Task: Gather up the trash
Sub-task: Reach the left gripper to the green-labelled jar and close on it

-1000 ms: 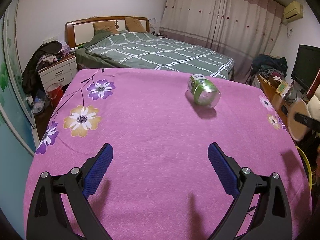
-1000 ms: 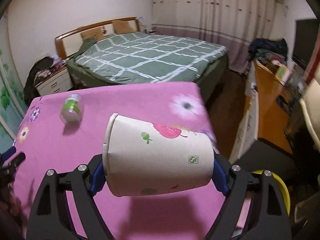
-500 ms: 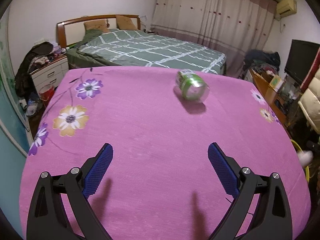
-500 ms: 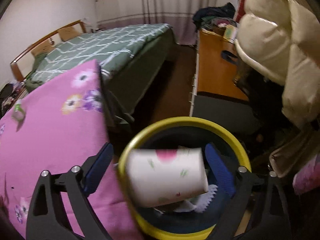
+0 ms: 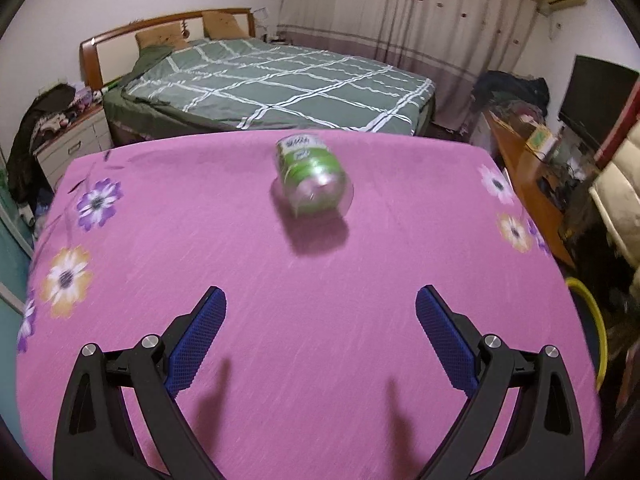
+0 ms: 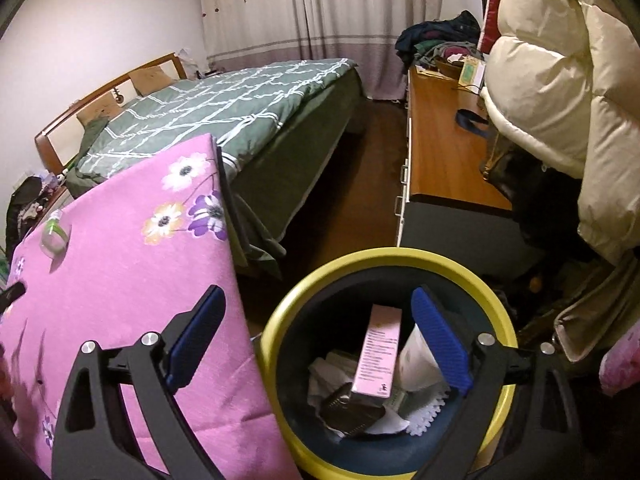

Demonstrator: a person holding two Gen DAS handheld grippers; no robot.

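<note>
A pink floral tablecloth fills the left wrist view. At twelve o'clock stands a bed under a green checked quilt (wooden headboard behind). A cream puffer jacket hangs at two o'clock over a wooden desk.

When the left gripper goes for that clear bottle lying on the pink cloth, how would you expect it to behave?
The bottle lies on its side, so a nudge would probably roll it. It looks empty and clear, so likely light and easily squashed. Its smooth wall may slip between the left gripper's open fingers.
</note>
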